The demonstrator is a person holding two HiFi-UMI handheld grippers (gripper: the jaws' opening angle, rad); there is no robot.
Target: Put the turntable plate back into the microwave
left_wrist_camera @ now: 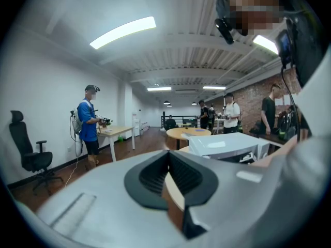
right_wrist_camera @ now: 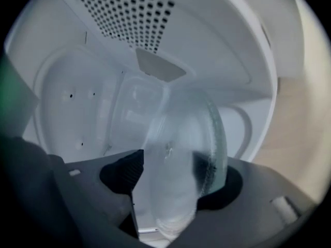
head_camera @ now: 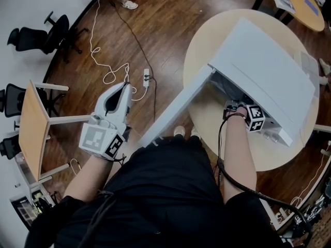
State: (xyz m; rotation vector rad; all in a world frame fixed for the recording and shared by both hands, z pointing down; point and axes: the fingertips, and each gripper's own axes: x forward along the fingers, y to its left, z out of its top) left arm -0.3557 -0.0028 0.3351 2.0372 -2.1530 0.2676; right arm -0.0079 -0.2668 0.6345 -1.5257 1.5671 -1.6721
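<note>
Plate (right_wrist_camera: 182,138) — between jaws of right hand-held gripper (right_wrist_camera: 170,165)

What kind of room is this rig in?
Probably an open-plan office or lab: office chair, round wooden table, strip ceiling light, several people standing around.

No text, brand, number or sign can be read in any view. The left cube (head_camera: 102,140) on the left claw (head_camera: 123,88) and the right cube (head_camera: 254,118) by the microwave (head_camera: 269,71) carry only black-and-white square patterns, with no letters or digits. The microwave's casing and inner walls show no label that can be made out. Papers on the far tabletop (head_camera: 297,6) are too small to read.
</note>
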